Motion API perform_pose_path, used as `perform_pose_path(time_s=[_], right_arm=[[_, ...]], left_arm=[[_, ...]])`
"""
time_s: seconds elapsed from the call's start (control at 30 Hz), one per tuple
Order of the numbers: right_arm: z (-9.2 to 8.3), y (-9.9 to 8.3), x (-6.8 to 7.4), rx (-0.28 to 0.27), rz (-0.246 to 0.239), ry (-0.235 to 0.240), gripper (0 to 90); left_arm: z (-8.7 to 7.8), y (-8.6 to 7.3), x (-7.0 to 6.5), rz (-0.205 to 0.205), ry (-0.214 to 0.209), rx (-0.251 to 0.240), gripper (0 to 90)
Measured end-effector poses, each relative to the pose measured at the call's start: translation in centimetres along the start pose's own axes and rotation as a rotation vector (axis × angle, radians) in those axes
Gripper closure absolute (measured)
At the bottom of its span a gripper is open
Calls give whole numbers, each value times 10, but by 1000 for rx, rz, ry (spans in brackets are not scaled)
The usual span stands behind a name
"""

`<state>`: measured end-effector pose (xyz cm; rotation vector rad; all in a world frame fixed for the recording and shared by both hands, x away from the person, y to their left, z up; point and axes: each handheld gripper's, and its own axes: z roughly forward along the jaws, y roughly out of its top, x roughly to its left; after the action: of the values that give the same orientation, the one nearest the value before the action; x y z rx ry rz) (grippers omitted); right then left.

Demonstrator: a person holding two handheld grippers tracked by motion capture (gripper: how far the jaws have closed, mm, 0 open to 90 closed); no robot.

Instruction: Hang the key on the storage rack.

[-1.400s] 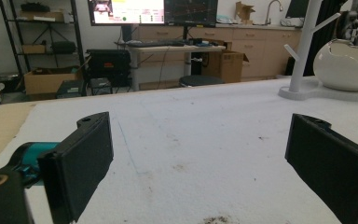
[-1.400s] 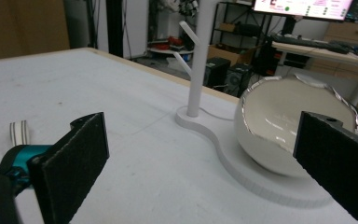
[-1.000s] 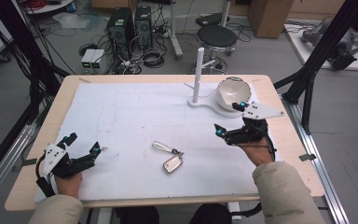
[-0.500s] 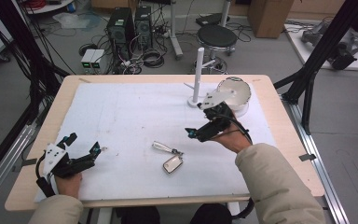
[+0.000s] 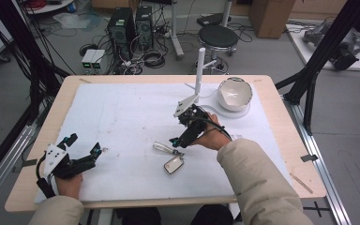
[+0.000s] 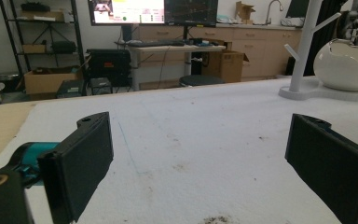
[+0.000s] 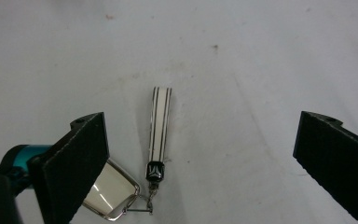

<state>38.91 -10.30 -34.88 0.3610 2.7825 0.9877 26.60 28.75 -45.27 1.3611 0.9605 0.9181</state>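
The right claw [image 5: 177, 139] hangs spread wide just above the keychain [image 5: 168, 156], which lies near the middle of the tabletop [image 5: 122, 117], toward its near edge. Its striped strap [image 7: 160, 126] points away from the shiny metal fob [image 7: 109, 194], joined by a small ring. It looks light, limp at the link and slippery on the metal, so pinching the flat strap seems safest. The left claw [image 5: 82, 151] rests open at the near left.

The white mat [image 5: 122, 117] lies bare from nine to twelve o'clock of the key fob [image 5: 174, 164], giving open passage. At one o'clock the white stand [image 5: 199, 75] and the bowl [image 5: 235, 93] block the way. The strap [image 7: 160, 126] lies flat between the right gripper [image 7: 200, 154]'s spread jaws.
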Motion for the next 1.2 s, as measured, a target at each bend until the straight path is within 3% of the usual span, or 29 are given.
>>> perform_pose_path(time_s=[0.03,0.07,0.1,0.2,0.5,0.77,0.87,0.9,1.2], right_arm=[[0,0,0,0,0,0,24],[9,1,1,45,-8,7,24],[9,1,1,45,-8,7,24],[24,3,3,119,-32,25,24],[45,4,6,228,-35,43,27],[58,0,9,275,-24,46,52],[63,0,9,322,-9,44,96],[63,0,9,331,-2,43,149],[67,-2,8,365,42,62,277]], left_arm=[[0,0,0,1,0,0,79],[0,0,0,1,0,1,79],[0,0,0,0,1,0,79],[0,0,0,1,0,0,79],[0,0,1,-1,0,2,79],[0,0,0,-4,1,-5,79],[0,0,1,-3,2,-3,79],[0,0,1,-3,1,-3,79],[0,0,1,-4,2,-3,79]])
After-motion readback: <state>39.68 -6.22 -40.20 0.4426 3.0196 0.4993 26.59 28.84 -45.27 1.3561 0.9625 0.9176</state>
